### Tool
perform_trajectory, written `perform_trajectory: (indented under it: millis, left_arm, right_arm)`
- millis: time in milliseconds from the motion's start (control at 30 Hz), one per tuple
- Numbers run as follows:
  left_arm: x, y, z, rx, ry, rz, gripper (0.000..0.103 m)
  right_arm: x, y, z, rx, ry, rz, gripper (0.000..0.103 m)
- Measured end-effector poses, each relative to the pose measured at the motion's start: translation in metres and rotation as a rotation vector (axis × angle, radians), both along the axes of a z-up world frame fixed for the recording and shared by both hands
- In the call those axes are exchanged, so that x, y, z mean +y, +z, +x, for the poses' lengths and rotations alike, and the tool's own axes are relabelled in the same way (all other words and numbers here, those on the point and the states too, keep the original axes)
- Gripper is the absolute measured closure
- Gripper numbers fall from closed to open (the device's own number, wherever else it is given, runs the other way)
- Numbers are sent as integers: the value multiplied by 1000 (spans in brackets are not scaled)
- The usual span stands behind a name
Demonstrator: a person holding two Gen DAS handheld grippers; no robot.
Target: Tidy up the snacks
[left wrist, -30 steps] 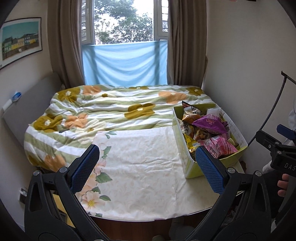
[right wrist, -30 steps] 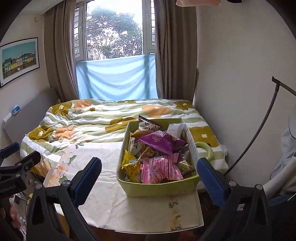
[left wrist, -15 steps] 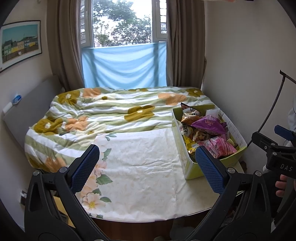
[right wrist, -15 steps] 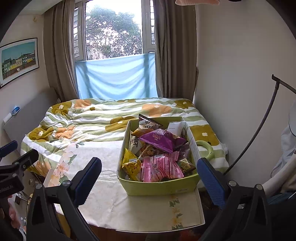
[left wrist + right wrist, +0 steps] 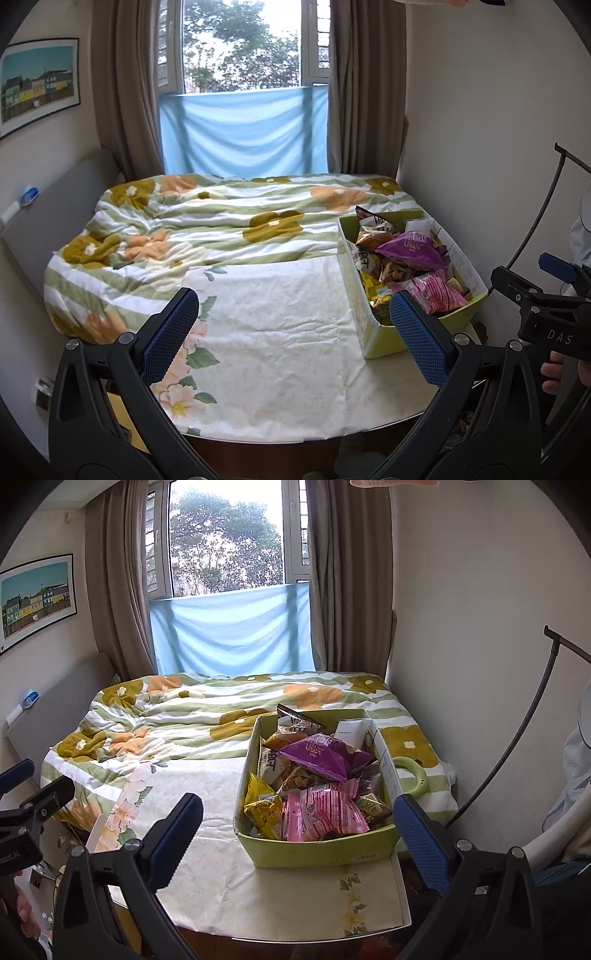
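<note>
A green cardboard box (image 5: 317, 851) full of snack packets stands on the cloth-covered table (image 5: 258, 893). On top lie a purple bag (image 5: 325, 755), a pink striped packet (image 5: 321, 814) and a yellow packet (image 5: 262, 806). The box also shows at the right in the left wrist view (image 5: 380, 338). My right gripper (image 5: 295, 830) is open and empty, held in front of the box. My left gripper (image 5: 293, 332) is open and empty over the bare cloth (image 5: 280, 332) left of the box.
A bed with a flowered green quilt (image 5: 207, 229) lies behind the table. A green ring (image 5: 412, 777) lies on the quilt right of the box. A wall is close on the right. A dark curved rod (image 5: 517, 738) stands at the far right.
Both views have shifted slightly closer to the table and box. The grippers stay open and nothing on the table has moved.
</note>
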State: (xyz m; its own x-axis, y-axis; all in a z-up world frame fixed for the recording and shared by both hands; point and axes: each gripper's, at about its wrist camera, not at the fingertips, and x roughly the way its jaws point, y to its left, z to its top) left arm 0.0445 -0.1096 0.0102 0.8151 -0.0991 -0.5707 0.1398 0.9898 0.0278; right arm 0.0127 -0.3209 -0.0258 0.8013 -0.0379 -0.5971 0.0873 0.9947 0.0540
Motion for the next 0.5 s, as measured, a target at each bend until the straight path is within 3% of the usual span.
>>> perform_trajectory:
  millis: [500]
  left_arm:
    - [5, 3, 0, -19, 22, 11, 0]
  right_arm:
    - [3, -2, 3, -3, 0, 0, 1]
